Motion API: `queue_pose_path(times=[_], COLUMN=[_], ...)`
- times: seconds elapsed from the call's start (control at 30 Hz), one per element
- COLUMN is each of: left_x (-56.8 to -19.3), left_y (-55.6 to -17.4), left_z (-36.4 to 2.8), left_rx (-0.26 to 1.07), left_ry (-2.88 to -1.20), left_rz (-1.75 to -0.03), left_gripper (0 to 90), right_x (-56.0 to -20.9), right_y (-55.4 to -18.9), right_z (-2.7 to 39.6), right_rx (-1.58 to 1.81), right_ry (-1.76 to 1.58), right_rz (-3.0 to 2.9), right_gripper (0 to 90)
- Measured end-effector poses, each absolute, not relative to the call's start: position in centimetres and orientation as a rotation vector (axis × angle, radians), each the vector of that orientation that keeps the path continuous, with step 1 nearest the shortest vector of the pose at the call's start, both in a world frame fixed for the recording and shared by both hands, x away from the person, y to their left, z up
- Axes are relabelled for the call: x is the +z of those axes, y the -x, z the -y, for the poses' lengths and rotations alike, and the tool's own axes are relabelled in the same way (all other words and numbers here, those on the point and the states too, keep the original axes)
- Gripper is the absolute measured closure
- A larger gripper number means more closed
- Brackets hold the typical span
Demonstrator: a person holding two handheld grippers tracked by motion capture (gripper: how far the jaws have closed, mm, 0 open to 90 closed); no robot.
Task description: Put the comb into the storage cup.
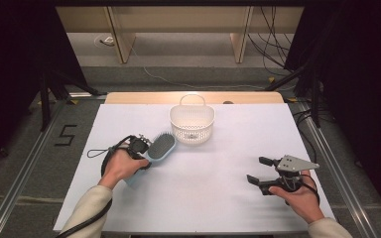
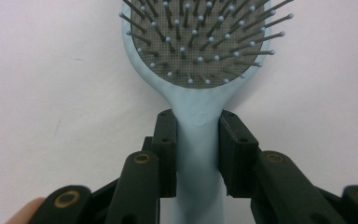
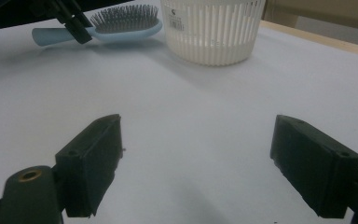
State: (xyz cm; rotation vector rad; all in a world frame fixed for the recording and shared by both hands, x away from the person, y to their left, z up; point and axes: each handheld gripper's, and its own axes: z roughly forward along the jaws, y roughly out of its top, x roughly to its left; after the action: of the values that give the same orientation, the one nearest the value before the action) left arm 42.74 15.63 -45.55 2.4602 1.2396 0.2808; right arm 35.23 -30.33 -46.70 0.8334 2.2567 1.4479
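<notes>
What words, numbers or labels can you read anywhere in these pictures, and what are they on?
"5": dark marking on the grey floor left of the table, high view.
Label on the white basket, right gripper view: a dark logo and lines of print, too small to read.
Hairbrush: no text.

lab, black curtains (image 1: 10, 74), floor cables (image 1: 273, 49)

Light-blue hairbrush (image 1: 159, 147), white slatted basket (image 1: 192, 124).
</notes>
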Motion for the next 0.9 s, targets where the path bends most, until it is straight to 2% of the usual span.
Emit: queue_pose_path(times=[0.9], left_x=[-44.6], left_y=[-41.8], left_z=[-18.3], left_rx=[0.46], left_ry=[-2.206], left_rz=[-1.278], left_gripper=[70.0], right_x=[-46.7], right_y=[-35.2], right_z=[30.3], right_rx=[1.453], right_ry=[-0.825], right_rz=[-2.256], right_gripper=[17.5])
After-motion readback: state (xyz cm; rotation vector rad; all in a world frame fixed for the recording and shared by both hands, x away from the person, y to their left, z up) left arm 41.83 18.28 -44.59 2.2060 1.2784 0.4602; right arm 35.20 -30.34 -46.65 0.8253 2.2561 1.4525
